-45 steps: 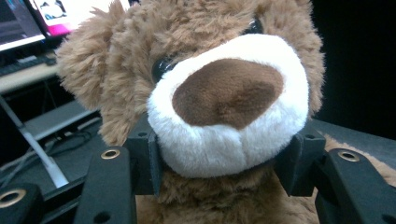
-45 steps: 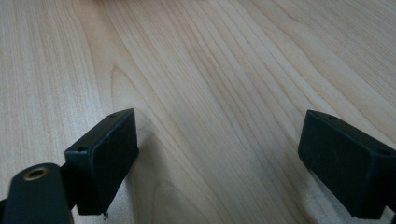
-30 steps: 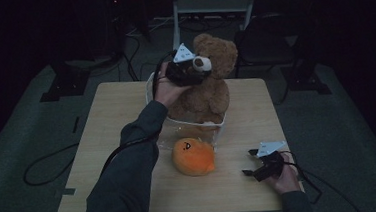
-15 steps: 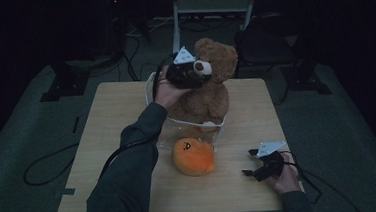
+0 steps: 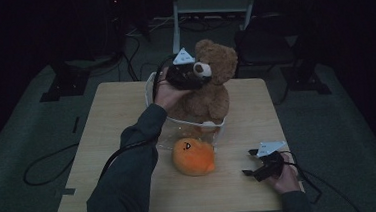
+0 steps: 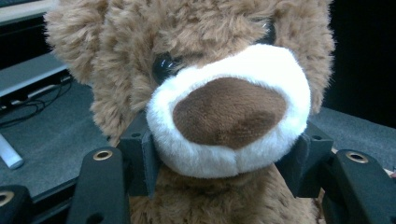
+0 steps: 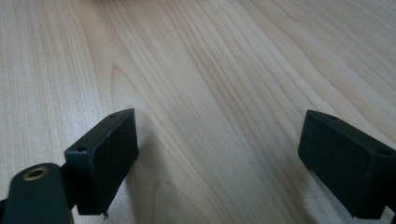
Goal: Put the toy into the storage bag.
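Left gripper clamped on the teddy bear's muzzle.
Nothing has shifted since a second ago: bear upright in the clear tub, right gripper resting, jaws apart, on the table.

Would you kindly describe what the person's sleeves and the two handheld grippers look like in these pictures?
The left gripper and right gripper are black, each topped by a pale grey three-cornered plate. Their jaws end in blocky black pads, with brass-coloured eyelets on the arms behind them. A black cable trails from each. The person wears a dark long sleeve.
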`<state>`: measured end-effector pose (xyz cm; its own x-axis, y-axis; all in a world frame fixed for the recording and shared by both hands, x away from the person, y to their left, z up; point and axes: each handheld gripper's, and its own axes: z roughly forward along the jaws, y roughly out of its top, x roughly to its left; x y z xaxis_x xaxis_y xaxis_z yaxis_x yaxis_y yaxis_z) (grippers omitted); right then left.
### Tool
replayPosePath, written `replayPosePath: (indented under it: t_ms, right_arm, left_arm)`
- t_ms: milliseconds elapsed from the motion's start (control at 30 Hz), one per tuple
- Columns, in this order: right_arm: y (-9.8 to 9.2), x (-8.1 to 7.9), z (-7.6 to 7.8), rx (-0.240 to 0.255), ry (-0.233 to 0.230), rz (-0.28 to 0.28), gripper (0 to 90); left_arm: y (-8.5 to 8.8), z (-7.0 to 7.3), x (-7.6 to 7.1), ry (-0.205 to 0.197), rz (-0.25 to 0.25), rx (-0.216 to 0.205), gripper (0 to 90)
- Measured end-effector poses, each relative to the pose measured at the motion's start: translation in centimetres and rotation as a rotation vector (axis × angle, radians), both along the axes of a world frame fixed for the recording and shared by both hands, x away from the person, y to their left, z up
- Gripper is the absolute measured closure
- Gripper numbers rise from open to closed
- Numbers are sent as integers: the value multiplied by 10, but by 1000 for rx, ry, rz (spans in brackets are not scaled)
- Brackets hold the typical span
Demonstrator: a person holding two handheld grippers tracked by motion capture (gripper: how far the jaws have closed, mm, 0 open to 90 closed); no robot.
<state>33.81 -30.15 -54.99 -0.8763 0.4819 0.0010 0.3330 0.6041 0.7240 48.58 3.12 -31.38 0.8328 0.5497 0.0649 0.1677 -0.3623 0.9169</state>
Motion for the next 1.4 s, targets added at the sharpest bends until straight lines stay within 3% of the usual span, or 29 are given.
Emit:
replayPosePath:
  t_ms: [433, 1000, 1300, 1400]
  right_arm:
    - [0, 0, 0, 0, 0, 0, 114]
    - [0, 0, 0, 0, 1, -1, 114]
    - [0, 0, 0, 0, 0, 0, 114]
    - [0, 0, 0, 0, 0, -1, 114]
  left_arm:
    - [1, -4, 1, 29, -14, -6, 378]
    - [-1, -4, 2, 102, -63, -62, 341]
    - [-2, -5, 0, 107, -95, -41, 357]
    - [-4, -5, -3, 88, -111, -9, 363]
